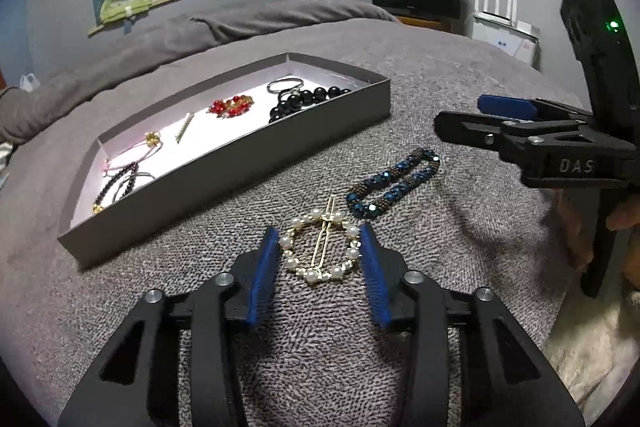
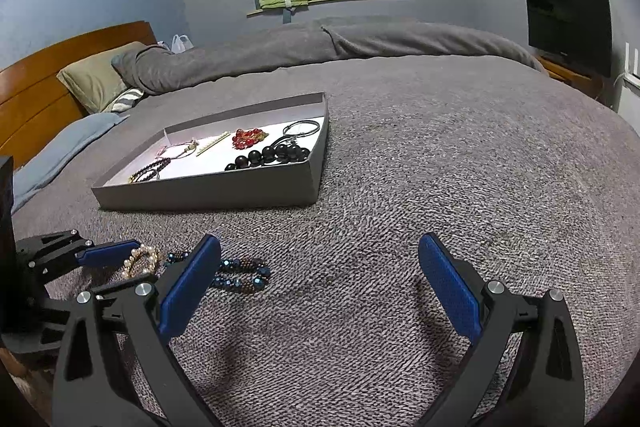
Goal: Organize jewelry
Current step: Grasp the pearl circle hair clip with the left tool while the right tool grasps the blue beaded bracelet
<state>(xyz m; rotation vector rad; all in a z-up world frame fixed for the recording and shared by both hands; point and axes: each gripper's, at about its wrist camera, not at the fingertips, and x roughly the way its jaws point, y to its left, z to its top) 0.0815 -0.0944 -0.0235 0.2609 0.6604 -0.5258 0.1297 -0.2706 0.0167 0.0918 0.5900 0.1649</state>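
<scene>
On a bed spread with a grey knitted blanket [image 1: 420,75], my left gripper [image 1: 319,259] straddles a round pearl hair clip [image 1: 320,250], jaws open on either side of it and not yet closed. The clip, a gold-toned ring set with white pearls and crossed by a slim gold bar, lies flat on the blanket. Just beside it lies a doubled strand of dark blue faceted beads, the blue bracelet [image 1: 394,187]. My right gripper [image 2: 320,287] hangs over bare blanket, jaws wide open and empty. The grey tray [image 1: 240,155] beyond already holds red beads, black beads, rings and bracelets. I judge the pickup of the clip to be the step in hand; next I would need to close on its rim, lift and carry it to the tray.
</scene>
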